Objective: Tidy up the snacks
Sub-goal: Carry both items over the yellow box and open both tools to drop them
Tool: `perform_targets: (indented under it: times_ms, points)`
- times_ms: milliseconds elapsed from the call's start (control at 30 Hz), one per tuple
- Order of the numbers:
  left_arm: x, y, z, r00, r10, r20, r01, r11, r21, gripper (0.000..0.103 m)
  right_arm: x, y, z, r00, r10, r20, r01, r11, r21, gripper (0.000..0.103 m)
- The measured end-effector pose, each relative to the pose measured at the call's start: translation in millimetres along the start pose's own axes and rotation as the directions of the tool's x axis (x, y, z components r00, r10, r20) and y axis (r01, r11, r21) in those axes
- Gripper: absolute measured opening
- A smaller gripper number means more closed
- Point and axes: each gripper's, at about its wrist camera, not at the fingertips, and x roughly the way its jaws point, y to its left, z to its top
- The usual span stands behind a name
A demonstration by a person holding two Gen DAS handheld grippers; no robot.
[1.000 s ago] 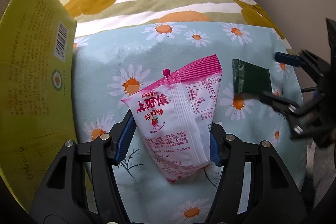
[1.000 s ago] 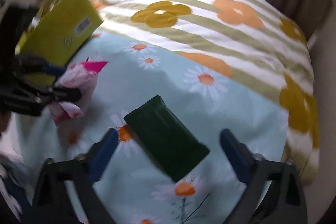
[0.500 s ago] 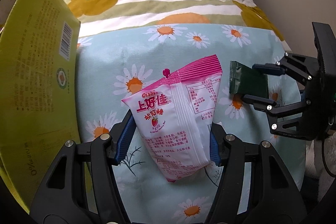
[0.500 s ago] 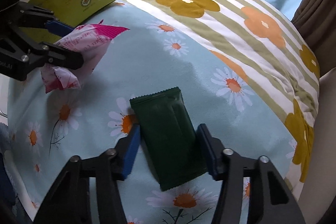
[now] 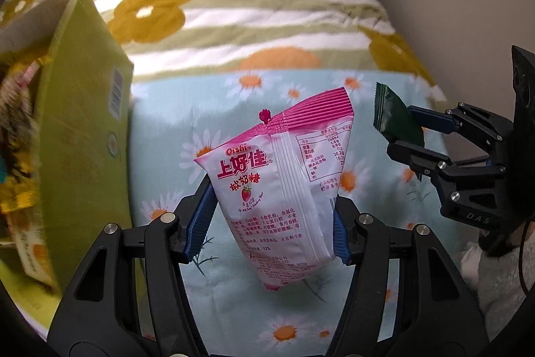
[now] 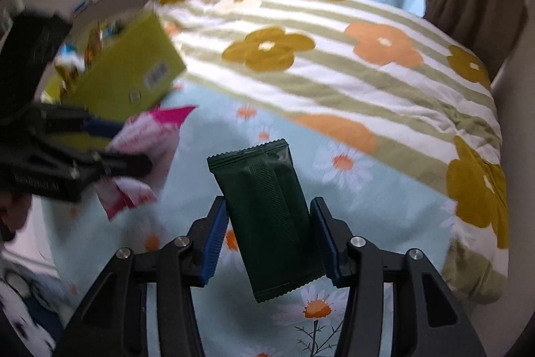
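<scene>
At the far left stands a green box [image 5: 83,129] with a barcode on its side; its open top shows a jumble of wrappers [image 5: 16,136], too blurred to tell apart. The box sits on a daisy blanket [image 5: 167,129], pale blue with white and orange flowers, and touches its left edge. Behind the blanket lies a striped quilt [image 5: 234,9] with big orange and mustard flowers.

Next to the box, in the middle of the left wrist view, the left gripper [image 5: 272,223] is clenched on a pink bag [image 5: 277,189] of strawberry candy. The blue pads press both lower sides of the bag, which stands upright between them, its crimped pink top pointing away from the camera. The bag appears raised off the blanket, near the box but not touching it. The right wrist view shows the same pair from the side: the left gripper [image 6: 133,153] pinches the pink bag [image 6: 147,139] just in front of the green box [image 6: 130,79].

Further right, the right gripper [image 6: 267,240] grasps a dark green packet [image 6: 271,216], its pads tight against both long edges. The packet tilts slightly left, zigzag end away from the camera, over the daisy blanket [image 6: 384,206]. In the left wrist view the right gripper [image 5: 418,136] holds the dark green packet [image 5: 391,119] well apart from the pink bag.
</scene>
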Motion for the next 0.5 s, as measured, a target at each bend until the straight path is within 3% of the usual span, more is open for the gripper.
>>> perform_targets:
  times_ms: [233,500]
  points:
    - [-79,0,14,0.988,-0.009,0.156,0.011,1.000,-0.013,0.056,-56,27,44,0.994,-0.041,0.102,0.040,0.999,0.020,0.046]
    - [-165,67,12,0.951,0.063,0.303,-0.048,0.997,-0.056,0.056,-81,99,93,0.978,-0.063,0.198,0.066,0.998,-0.012,0.046]
